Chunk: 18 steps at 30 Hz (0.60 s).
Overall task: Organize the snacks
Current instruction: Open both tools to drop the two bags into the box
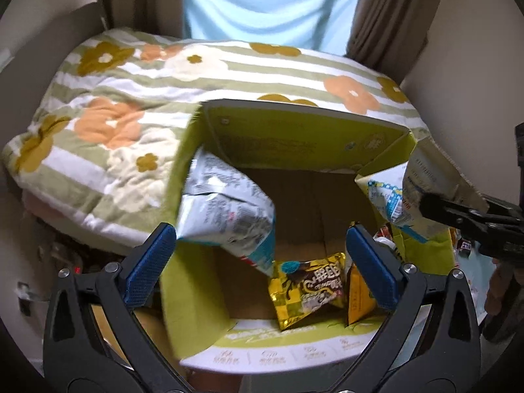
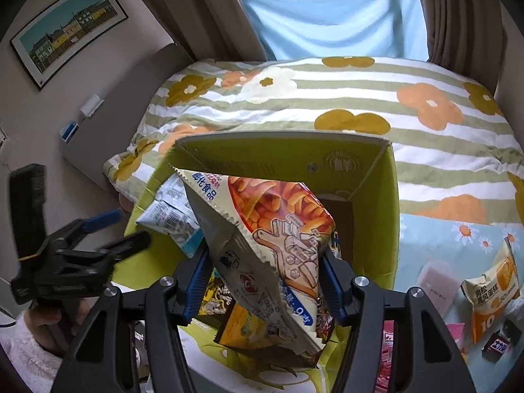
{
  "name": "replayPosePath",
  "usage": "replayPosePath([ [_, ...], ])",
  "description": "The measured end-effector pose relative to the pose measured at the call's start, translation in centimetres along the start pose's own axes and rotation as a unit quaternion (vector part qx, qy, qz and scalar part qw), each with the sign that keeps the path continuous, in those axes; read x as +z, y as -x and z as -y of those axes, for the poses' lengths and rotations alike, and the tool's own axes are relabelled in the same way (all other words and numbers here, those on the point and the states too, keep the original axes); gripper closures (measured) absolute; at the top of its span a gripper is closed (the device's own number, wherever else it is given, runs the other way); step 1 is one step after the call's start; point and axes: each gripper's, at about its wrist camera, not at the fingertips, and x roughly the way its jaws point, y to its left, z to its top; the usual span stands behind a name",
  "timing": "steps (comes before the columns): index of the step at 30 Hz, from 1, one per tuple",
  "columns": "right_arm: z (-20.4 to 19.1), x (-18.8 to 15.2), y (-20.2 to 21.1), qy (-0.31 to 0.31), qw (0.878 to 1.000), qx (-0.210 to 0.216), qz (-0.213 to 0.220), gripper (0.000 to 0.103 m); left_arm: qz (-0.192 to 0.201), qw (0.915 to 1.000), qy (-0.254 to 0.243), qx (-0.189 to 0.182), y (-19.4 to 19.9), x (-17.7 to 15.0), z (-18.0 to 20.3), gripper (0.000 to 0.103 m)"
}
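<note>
A green cardboard box point(image 1: 294, 114) stands open in front of the bed. My left gripper point(image 1: 258, 265) is open wide above it. A silver-white snack bag point(image 1: 226, 209) hangs tilted over the box's left side, its lower corner near the left blue pad point(image 1: 147, 262), and neither pad presses it. On the box floor lie a yellow foil pack point(image 1: 308, 291) and an orange pack point(image 1: 358, 298). My right gripper point(image 2: 265, 281) is shut on a snack bag with orange puffs printed on it point(image 2: 271, 229), held over the box point(image 2: 278, 140). The left gripper point(image 2: 121, 229) shows at the left.
A floral striped blanket point(image 2: 327, 98) covers the bed behind the box. On the light blue sheet at the right lie a cake packet point(image 2: 491, 294), a small dark candy point(image 2: 497, 347) and pink packs. Brown curtains and a framed picture point(image 2: 68, 26) are behind.
</note>
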Motion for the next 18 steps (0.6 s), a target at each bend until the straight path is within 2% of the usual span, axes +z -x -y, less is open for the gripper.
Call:
replayPosePath([
  [8,0.4,0.0,-0.8,-0.006,1.000,0.007,-0.011,0.044,0.003,0.9998,0.017,0.009,1.1,-1.5,-0.1,0.000],
  [9,0.4,0.0,-0.9,-0.007,1.000,0.005,-0.014,0.037,0.002,0.9998,0.020,0.009,1.1,-1.6,-0.1,0.000],
  [10,0.4,0.0,-0.9,-0.007,1.000,0.002,-0.012,0.022,0.002,0.9997,0.022,0.008,1.2,-1.8,0.0,0.000],
  [12,0.4,-0.3,-0.6,-0.006,1.000,-0.008,0.006,0.005,0.000,0.9996,0.026,0.005,1.3,-2.2,0.0,0.000],
  [15,0.2,-0.9,0.1,-0.002,1.000,0.004,0.026,0.003,0.002,0.9997,0.024,0.006,1.7,-2.6,0.2,0.000],
  [18,-0.2,-1.5,0.3,0.020,1.000,-0.009,0.011,0.003,0.006,0.9997,0.022,0.009,2.2,-3.1,0.4,0.000],
])
